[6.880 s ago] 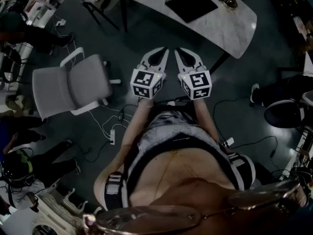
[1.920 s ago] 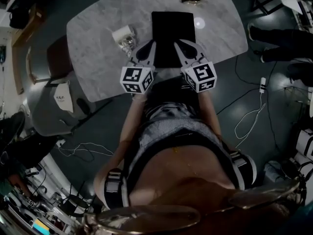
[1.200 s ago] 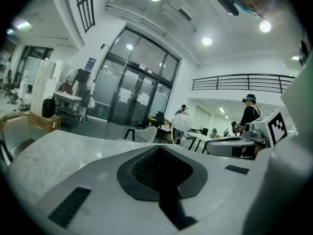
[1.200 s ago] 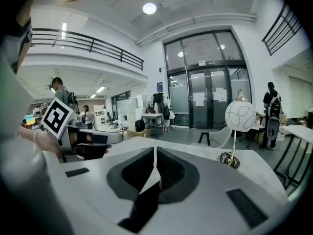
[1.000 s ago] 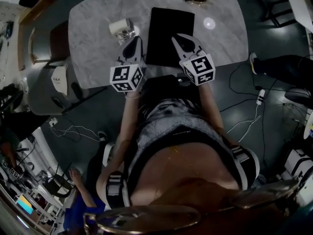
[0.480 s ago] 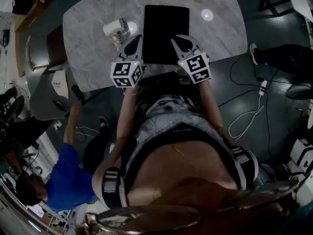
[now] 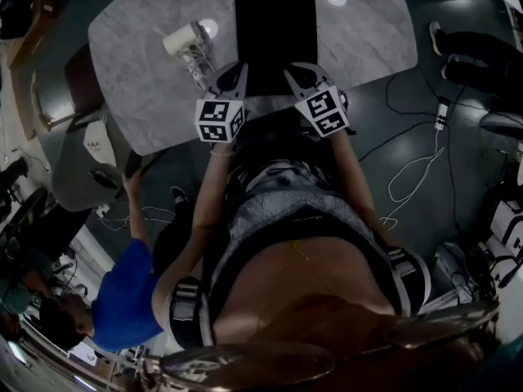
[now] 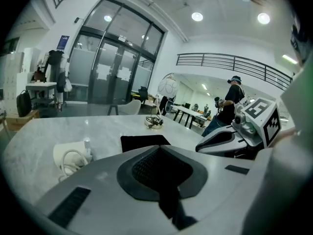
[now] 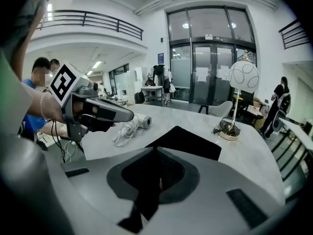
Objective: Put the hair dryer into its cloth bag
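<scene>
Both grippers sit lower and closer to the near table edge than half a second back. The person in a blue shirt point(image 7: 122, 296) is further into the lower left of the head view.

Left gripper point(image 8: 158, 149): jaws fully together, nothing between them. Right gripper point(image 9: 157, 152): jaws together too, at most a hairline slit, nothing held. Both are angled downward, side by side, over the near edge of the marble table point(image 7: 135, 80).

Cloth bag point(image 7: 275, 31): black, lying flat on the table straight ahead of the grippers. Left tips are by its near-left corner, right tips by its near-right corner. Cannot tell whether either touches it.

Hair dryer point(image 7: 181, 39): white, on its side on the table, left of the bag and apart from it. Its cord point(image 7: 196, 62) is bunched loosely on the near side. The left gripper is just right of the cord, not touching. The dryer is outside the bag.

Globe lamp point(image 9: 243, 77): on a thin stem, beyond the bag's far-right corner.

Grey chair point(image 7: 78, 158): on the floor, left of the table.

Cables point(image 7: 413, 170): on the floor, right.
</scene>
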The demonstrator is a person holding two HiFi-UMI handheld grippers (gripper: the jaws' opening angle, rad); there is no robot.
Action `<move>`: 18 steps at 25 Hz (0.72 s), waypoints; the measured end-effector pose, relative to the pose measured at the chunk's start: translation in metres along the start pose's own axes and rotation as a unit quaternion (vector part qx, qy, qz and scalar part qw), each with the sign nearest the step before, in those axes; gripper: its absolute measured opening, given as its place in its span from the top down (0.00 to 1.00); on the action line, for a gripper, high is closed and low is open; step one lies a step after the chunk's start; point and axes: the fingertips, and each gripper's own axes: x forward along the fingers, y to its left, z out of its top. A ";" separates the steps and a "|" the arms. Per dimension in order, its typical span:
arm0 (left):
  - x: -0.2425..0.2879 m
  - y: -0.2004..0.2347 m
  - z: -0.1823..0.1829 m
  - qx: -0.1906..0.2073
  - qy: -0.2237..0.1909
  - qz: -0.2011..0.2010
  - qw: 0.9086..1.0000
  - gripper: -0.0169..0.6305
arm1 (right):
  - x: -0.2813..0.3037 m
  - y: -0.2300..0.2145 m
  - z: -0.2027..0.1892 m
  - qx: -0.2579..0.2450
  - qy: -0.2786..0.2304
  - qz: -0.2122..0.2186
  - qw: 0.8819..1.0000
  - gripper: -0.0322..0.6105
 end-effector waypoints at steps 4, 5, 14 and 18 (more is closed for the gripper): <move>0.007 -0.002 -0.018 0.006 0.026 -0.018 0.999 0.96 | 0.009 0.006 -0.019 0.010 0.024 0.000 1.000 0.84; 0.008 -0.003 -0.024 0.008 0.033 -0.023 0.999 0.96 | 0.010 0.009 -0.024 0.015 0.029 0.000 0.999 0.84; 0.018 -0.010 -0.071 0.048 0.103 -0.059 0.992 0.96 | 0.038 0.036 -0.091 -0.064 0.141 0.060 0.986 0.84; 0.018 -0.007 -0.074 0.028 0.110 -0.064 0.992 0.96 | 0.049 0.057 -0.118 -0.098 0.188 0.113 0.971 0.84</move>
